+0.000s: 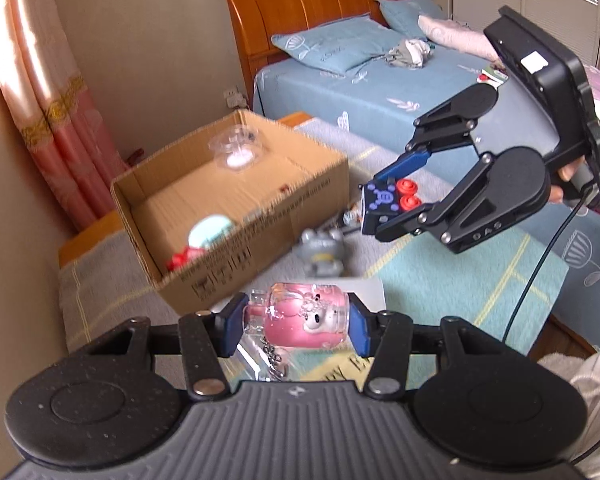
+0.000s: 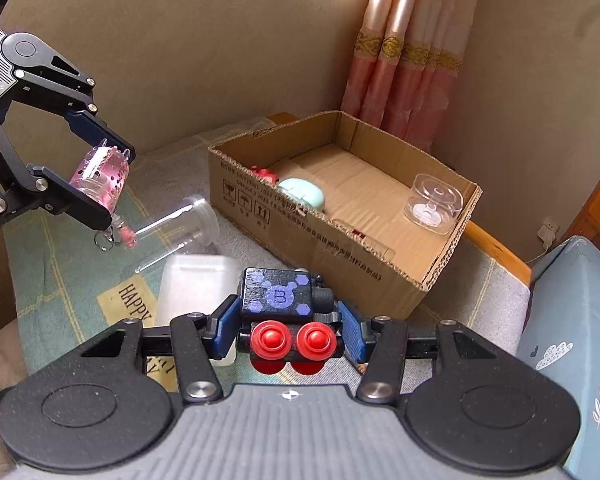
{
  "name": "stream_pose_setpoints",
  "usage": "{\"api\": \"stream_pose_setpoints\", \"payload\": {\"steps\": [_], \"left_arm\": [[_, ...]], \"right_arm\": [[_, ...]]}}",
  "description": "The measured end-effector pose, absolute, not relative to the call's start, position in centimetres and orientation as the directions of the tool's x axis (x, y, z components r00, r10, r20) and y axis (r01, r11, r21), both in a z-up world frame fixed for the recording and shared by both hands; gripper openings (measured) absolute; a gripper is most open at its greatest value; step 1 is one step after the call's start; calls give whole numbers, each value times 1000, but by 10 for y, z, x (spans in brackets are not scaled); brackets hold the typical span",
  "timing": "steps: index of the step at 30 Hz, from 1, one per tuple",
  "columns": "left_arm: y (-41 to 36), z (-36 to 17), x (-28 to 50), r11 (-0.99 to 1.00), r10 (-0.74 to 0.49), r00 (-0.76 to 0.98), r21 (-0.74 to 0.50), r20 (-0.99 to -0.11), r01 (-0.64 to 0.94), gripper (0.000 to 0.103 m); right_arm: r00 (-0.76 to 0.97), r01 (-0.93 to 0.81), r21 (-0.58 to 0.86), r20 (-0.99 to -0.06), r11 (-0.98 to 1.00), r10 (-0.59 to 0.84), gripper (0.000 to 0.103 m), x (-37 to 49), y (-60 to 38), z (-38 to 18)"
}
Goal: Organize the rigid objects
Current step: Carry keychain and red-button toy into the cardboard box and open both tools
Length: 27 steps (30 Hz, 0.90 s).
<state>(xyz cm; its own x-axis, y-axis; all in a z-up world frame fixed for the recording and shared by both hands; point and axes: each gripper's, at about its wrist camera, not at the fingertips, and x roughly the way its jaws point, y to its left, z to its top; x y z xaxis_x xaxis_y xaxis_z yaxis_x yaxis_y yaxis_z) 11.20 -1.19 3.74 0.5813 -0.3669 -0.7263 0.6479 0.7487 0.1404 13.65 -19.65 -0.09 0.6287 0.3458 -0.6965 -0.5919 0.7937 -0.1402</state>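
My left gripper [image 1: 296,322] is shut on a clear pink toy bottle [image 1: 304,316] with a key chain, held above the mat; it also shows in the right wrist view [image 2: 100,180]. My right gripper [image 2: 286,330] is shut on a black toy block with two red buttons [image 2: 288,316], seen too in the left wrist view [image 1: 388,200]. An open cardboard box [image 2: 320,236] stands ahead on the mat, holding a mint green round case [image 2: 302,194], a red toy [image 2: 264,174] and a clear plastic cup [image 2: 432,202].
A grey cat figure [image 1: 322,250] sits by the box. A clear tube [image 2: 176,228] and a white plastic box [image 2: 198,284] lie on the mat. A bed [image 1: 380,80] is behind, a pink curtain [image 2: 404,60] in the corner.
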Motion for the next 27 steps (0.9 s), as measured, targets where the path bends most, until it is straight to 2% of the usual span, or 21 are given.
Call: {"api": "stream_pose_setpoints", "payload": {"steps": [6, 13, 24, 25, 26, 27], "left_arm": [[-20, 71, 155, 743, -385, 619, 168, -684, 647, 50], [-37, 90, 229, 744, -365, 641, 203, -675, 637, 50], [-36, 48, 347, 843, -247, 596, 133, -764, 521, 51], [-35, 44, 353, 857, -231, 607, 136, -760, 497, 53], [-34, 41, 356, 871, -216, 627, 143, -748, 470, 58], [-32, 39, 358, 882, -206, 640, 144, -740, 449, 72]], "right_arm": [[663, -553, -127, -666, 824, 343, 58, 164, -198, 25], [687, -508, -110, -649, 854, 326, 58, 190, -200, 43], [692, -444, -109, -673, 889, 262, 58, 216, -204, 47], [692, -440, -110, -674, 891, 258, 58, 217, -205, 47], [693, -438, -112, -674, 892, 255, 58, 218, -205, 48], [692, -437, -113, -676, 892, 254, 58, 218, -205, 47]]}}
